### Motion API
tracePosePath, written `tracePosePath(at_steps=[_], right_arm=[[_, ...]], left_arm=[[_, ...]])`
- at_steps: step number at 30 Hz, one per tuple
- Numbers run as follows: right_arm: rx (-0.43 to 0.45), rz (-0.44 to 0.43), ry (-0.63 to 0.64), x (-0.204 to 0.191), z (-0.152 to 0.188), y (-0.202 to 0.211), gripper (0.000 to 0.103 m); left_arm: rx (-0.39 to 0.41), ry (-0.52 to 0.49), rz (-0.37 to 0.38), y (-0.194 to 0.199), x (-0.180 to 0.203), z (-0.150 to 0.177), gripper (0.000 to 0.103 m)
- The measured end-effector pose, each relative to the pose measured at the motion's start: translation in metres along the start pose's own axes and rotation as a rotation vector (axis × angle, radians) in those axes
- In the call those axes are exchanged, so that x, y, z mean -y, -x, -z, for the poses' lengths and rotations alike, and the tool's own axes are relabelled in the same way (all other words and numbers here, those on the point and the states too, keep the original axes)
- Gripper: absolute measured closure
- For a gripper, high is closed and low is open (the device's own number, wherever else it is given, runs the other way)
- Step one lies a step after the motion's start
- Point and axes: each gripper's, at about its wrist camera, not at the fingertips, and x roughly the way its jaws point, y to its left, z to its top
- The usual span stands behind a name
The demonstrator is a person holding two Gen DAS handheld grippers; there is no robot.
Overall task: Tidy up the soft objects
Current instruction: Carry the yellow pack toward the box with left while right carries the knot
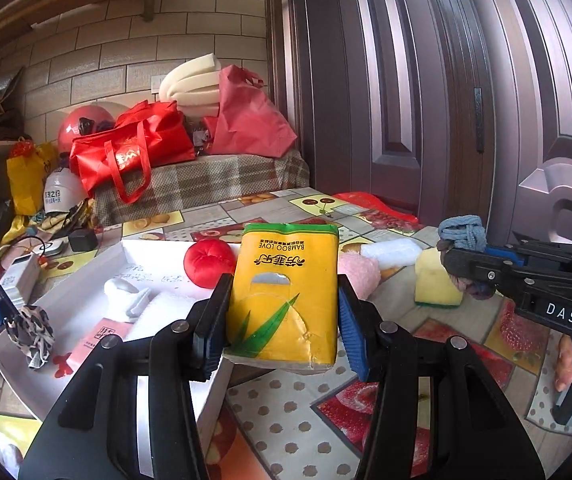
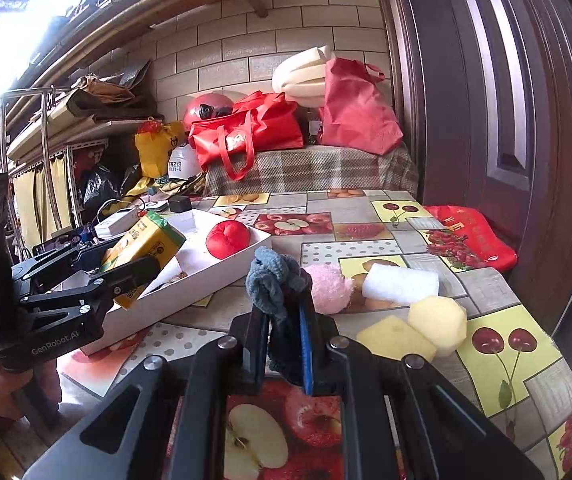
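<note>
A: Soft objects come first: the yellow tissue pack [image 1: 286, 292] is clamped between the pads of the left hand-held gripper [image 1: 282, 320], lifted over the near edge of the white tray [image 1: 158, 256]. The right hand-held gripper [image 2: 286, 336] is squeezed together on a blue-grey knitted cloth [image 2: 274, 280], carried above the surface [image 2: 365, 240].

B: How should this step go?

A: My guess is the pack belongs in the tray. Keep it level, carry it toward 11 o'clock, clear of the red plush ball [image 1: 210, 262], and let go only once it rests flat. The film wrapper dents easily, so no harder squeeze seems needed.

B: What remains outside the tray?

A: From the right wrist view, near to far toward 1 o'clock: a yellow sponge [image 2: 395, 338] touching a pale foam lump [image 2: 437, 326], then a white foam roll [image 2: 401, 283] beside a pink fluffy piece [image 2: 327, 288].

B: Do the 2 views differ?

A: Yes. The left wrist view shows the tray's contents, a white sock [image 1: 126, 298] and a leopard-print scrunchie [image 1: 34, 330] on its rim. The right wrist view shows the pack tilted from the side, plus the far red bag [image 2: 473, 240] at 2 o'clock.
</note>
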Motion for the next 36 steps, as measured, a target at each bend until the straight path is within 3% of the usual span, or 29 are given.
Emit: tracePosePath(at_steps=[16,36], right_arm=[[-0.03,0.004,-0.01,-0.016,-0.001,-0.017,0.091],[-0.016,-0.04,0.097,-0.067,-0.008,-0.048,0.088]], left_arm=[[0.031,-0.011,-0.058,0.022,-0.026,0.009,0.054],[0.041,0.106,-0.253,0.031,-0.114,0.019,0.054]])
